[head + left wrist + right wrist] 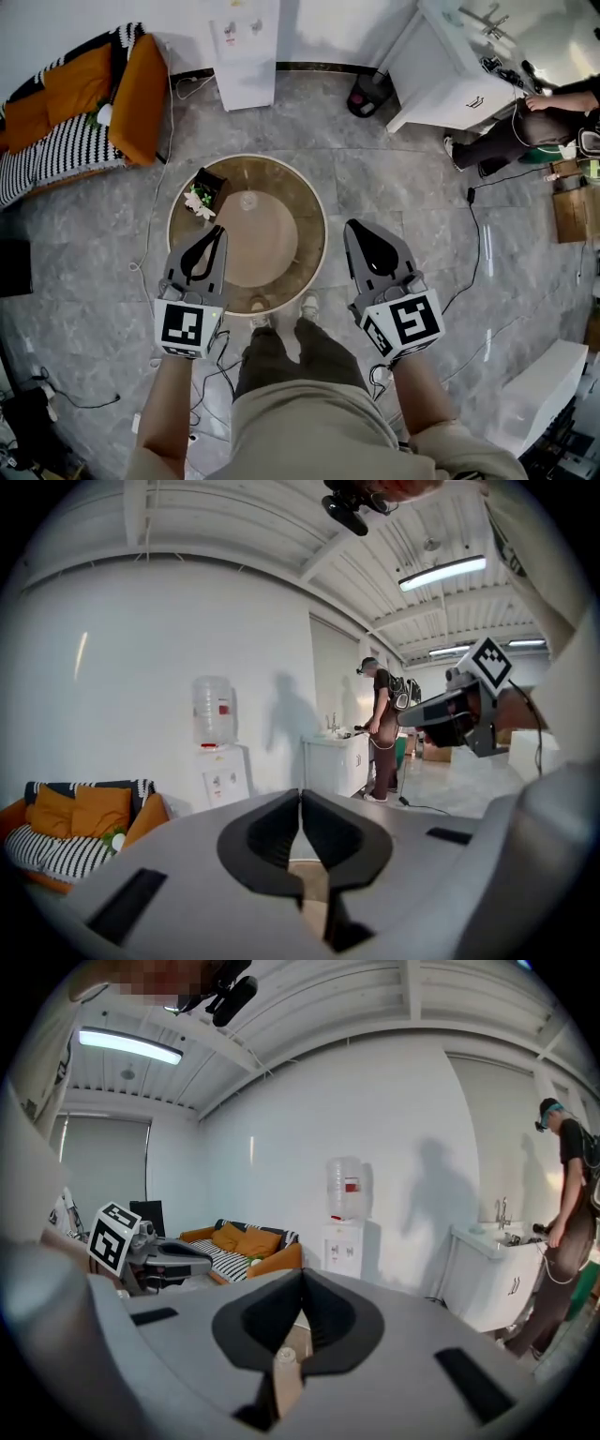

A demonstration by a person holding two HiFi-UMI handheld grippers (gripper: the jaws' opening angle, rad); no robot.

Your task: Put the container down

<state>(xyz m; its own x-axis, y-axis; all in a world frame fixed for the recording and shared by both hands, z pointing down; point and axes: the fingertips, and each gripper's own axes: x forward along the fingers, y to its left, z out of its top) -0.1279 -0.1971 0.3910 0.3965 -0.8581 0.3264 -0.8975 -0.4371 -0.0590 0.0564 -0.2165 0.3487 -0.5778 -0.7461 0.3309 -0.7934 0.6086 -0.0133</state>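
A small clear container stands on the round wooden table, left of its centre. A second small pale bottle sits at the table's near rim. Over the left part of the table my left gripper is shut with nothing in it, its tip a little short of the clear container. In the left gripper view the left gripper shows its jaws meeting, empty. My right gripper hangs beyond the table's right rim, shut and empty. In the right gripper view the right gripper has a pale bottle top showing below its jaws.
A potted plant stands on the table's left rim. A sofa with orange cushions is at the far left, a water dispenser at the back. A white sink cabinet and a person are at the right. Cables lie on the floor.
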